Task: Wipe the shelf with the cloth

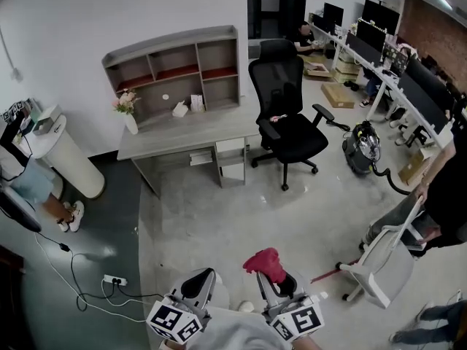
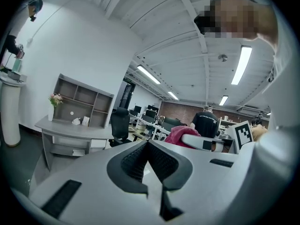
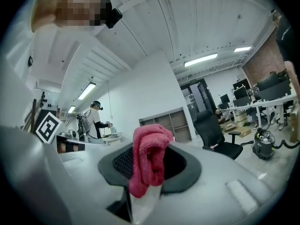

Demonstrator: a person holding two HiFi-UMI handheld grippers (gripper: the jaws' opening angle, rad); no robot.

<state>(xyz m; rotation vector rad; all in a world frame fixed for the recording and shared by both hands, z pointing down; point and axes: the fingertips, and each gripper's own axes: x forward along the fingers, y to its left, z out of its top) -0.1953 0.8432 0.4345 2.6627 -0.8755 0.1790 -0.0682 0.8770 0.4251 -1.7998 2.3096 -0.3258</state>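
My right claw [image 1: 277, 277] grips the red cloth [image 1: 265, 262]; my left claw [image 1: 198, 283] is closed, empty. The shelf [image 1: 175, 68] stands well ahead, slightly left

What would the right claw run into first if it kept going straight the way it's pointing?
Nothing near: the right claw, shut on the red cloth, points across open floor toward the shelf unit, though depth is unclear.

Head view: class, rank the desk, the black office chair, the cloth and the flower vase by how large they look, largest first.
1. Desk
2. Office chair
3 and 4. Cloth and flower vase look about alike. The cloth sits much nearer the camera, so I would not rank them.
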